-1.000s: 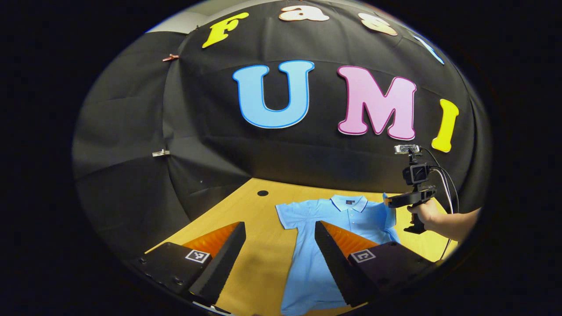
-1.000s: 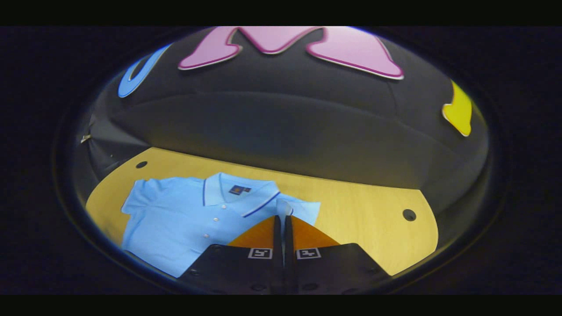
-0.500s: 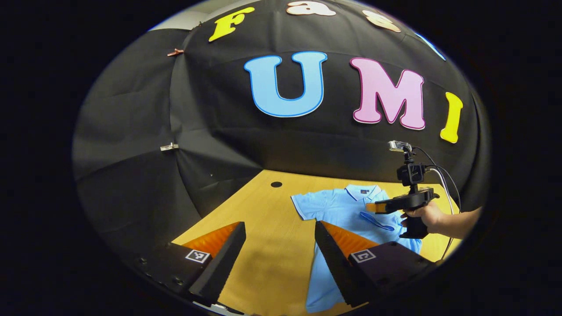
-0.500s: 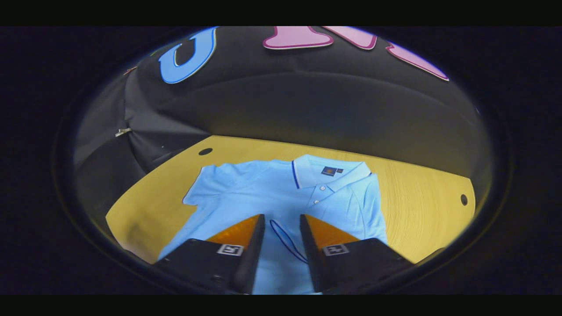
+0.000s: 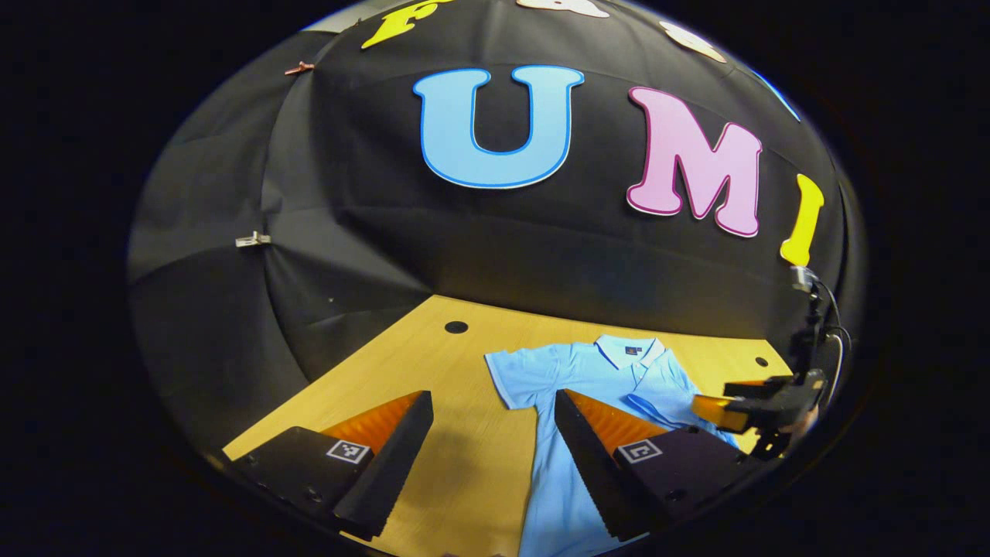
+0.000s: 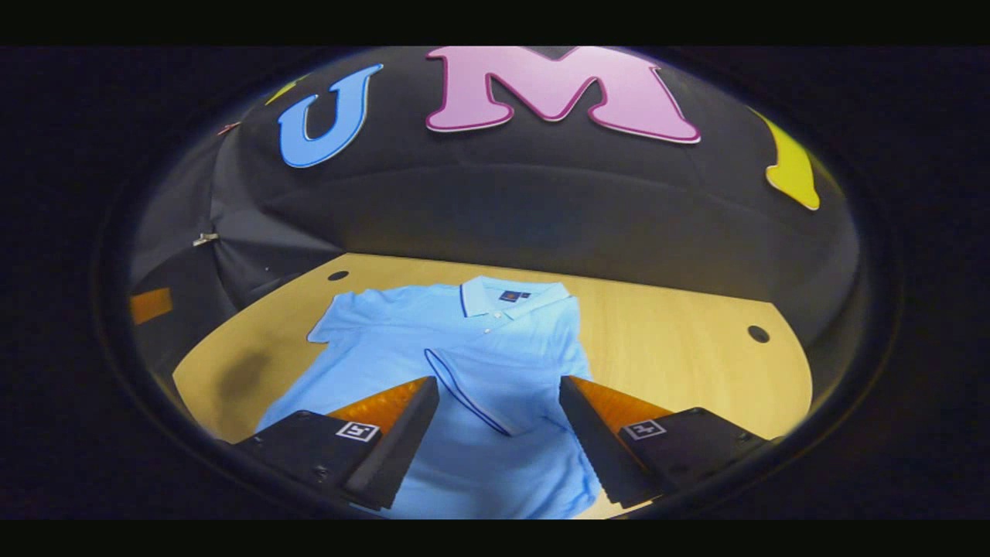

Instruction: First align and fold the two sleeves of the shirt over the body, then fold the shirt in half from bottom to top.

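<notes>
Shirt [image 6: 433, 348] lies flat on the table [image 6: 681, 363], at the lower centre of the right gripper view. One sleeve [image 6: 495, 387], held a second ago, now rests folded over the body; the right gripper [image 6: 499, 410] has opened and let go. The left gripper [image 5: 495, 433] is open, empty. The other sleeve [image 5: 514, 375] is next, I think.

The shirt's [image 5: 588, 379] lower hem runs off the bottom of the left gripper view, and the left gripper's [image 5: 491, 456] right finger covers part of its body. In the right gripper view the right gripper's [image 6: 499, 437] fingers hide the shirt's [image 6: 433, 340] lower corners. The hand holding the right gripper [image 5: 762, 406] is cut off at the edge.
</notes>
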{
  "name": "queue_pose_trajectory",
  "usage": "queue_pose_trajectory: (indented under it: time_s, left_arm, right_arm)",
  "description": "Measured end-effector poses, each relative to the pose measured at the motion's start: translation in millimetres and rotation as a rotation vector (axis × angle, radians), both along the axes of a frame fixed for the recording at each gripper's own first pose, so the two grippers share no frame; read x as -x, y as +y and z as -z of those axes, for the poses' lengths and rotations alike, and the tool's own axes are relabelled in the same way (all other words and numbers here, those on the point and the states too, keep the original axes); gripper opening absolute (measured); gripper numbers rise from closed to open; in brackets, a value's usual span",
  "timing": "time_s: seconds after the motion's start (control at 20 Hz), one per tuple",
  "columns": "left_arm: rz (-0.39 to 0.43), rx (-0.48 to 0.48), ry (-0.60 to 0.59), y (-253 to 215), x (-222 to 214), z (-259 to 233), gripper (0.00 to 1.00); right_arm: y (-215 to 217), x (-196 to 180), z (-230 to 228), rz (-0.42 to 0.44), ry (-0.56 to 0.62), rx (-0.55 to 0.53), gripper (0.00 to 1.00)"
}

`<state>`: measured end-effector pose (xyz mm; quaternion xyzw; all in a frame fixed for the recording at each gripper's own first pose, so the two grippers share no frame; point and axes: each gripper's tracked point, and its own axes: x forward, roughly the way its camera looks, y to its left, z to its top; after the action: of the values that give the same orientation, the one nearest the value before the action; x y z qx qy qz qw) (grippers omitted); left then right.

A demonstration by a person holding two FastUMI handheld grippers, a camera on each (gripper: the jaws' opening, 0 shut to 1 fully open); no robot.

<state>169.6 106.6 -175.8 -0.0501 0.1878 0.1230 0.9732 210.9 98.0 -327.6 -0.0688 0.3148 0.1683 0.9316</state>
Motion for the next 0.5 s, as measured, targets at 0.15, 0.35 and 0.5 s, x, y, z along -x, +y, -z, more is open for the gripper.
queue_pose_trajectory:
  time_s: [0.15,0.35,0.5]
  left_arm:
    - [-0.001,0.006,0.017,9.6,-42.5,18.9,1.00]
    - [0.015,0.002,0.057,18.2,-104.7,59.8,0.97]
    - [0.007,-0.012,0.087,29.3,-145.0,92.8,0.97]
  right_arm:
    - [-24.2,7.3,-14.6,0.005,-0.021,0.008,0.98]
    - [-59.4,6.9,-30.5,0.075,-0.053,-0.022,0.98]
    - [-88.0,6.4,-37.5,0.140,-0.090,-0.039,0.98]
